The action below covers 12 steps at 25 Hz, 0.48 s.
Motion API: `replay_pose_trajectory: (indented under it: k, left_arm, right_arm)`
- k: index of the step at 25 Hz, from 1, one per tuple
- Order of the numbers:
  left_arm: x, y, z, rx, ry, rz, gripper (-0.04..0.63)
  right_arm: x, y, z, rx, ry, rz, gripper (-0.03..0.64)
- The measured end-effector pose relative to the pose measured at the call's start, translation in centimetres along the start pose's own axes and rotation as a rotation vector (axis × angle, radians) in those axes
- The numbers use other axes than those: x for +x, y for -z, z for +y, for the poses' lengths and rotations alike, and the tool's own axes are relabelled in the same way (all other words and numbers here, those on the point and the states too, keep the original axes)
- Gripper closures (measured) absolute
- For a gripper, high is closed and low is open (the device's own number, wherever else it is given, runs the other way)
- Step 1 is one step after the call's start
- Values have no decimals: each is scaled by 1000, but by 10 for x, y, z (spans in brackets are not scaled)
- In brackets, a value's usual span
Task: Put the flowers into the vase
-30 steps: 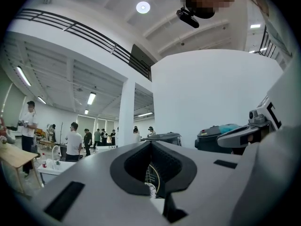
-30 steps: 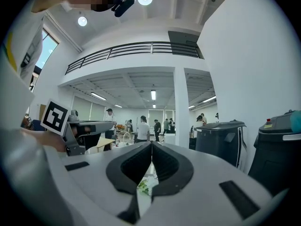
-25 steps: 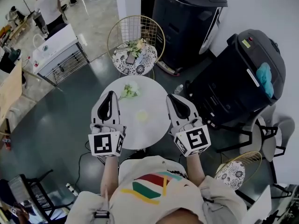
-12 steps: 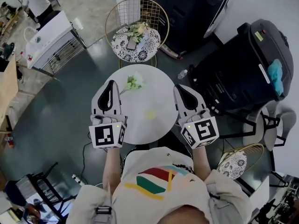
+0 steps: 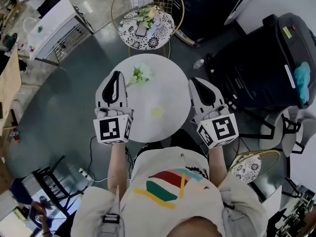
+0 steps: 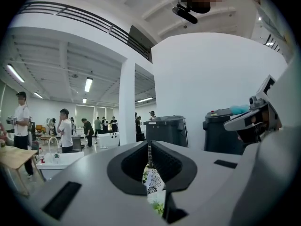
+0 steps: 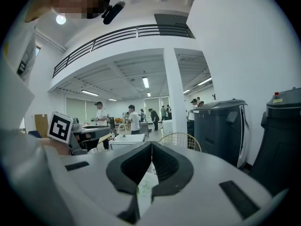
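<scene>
Two grippers in frame, both clenched with nothing between the jaws, the same as a second ago.

Change over the last second: both grippers have come down and forward and now sit lower against the round table (image 5: 170, 85), one at each side edge. Neither has opened.

Left gripper (image 5: 115, 77): jaws pressed together. Its own view shows only a thin slit, with green leaves and a patterned cushion beyond it. The tip is just beside the flowers, a little to their left, and does not touch them.

Flowers (image 5: 139, 75): one small sprig of pale white blooms on green leaves, with a thin stem trailing toward the left gripper. It lies flat on the far-left part of the table top. It looks soft and light, so a grip on the stem should spare the blooms.

Chair (image 5: 129, 31), beyond the table: a second bunch (image 5: 148, 16) lies on its patterned seat, well apart from both grippers.

Pale yellowish round patch (image 5: 157, 112), near the table's middle: possibly the vase seen from straight above, but I cannot confirm this.

Right gripper (image 5: 196, 84): closed and empty at the table's right edge, well apart from the sprig.

Judgement: this is the approach phase only. No flower is lifted yet, and the left jaws must part before a pick.
</scene>
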<state>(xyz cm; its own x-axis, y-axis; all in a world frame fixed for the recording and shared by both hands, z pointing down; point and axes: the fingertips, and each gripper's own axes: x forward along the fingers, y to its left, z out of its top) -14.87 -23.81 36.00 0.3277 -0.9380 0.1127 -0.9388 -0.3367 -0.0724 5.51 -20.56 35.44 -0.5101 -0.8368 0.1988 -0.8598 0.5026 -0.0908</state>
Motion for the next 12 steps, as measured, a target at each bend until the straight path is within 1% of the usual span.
replay_pose_trajectory:
  k: [2,4,6,8,10,12]
  left_arm:
    - [8,5,-1,7,20,-6,576]
    - [17,12,-1,6,40,-13,370]
    - [29,26,-1,5,66,20,280]
    - [45,52,-5,20,125,91,237]
    - [59,88,-15,51,234,191,221]
    - [69,132,-25,93,353,310,218]
  right_arm:
    - [1,5,-6,11,-2,13,604]
    - [3,10,-10,24,-5,24,604]
    - [5,16,-13,39,-8,36,604]
    - [7,23,-14,54,-15,53,604]
    - [8,32,-13,67,-22,79,604]
    - [9,43,-12,75,-27,113,604]
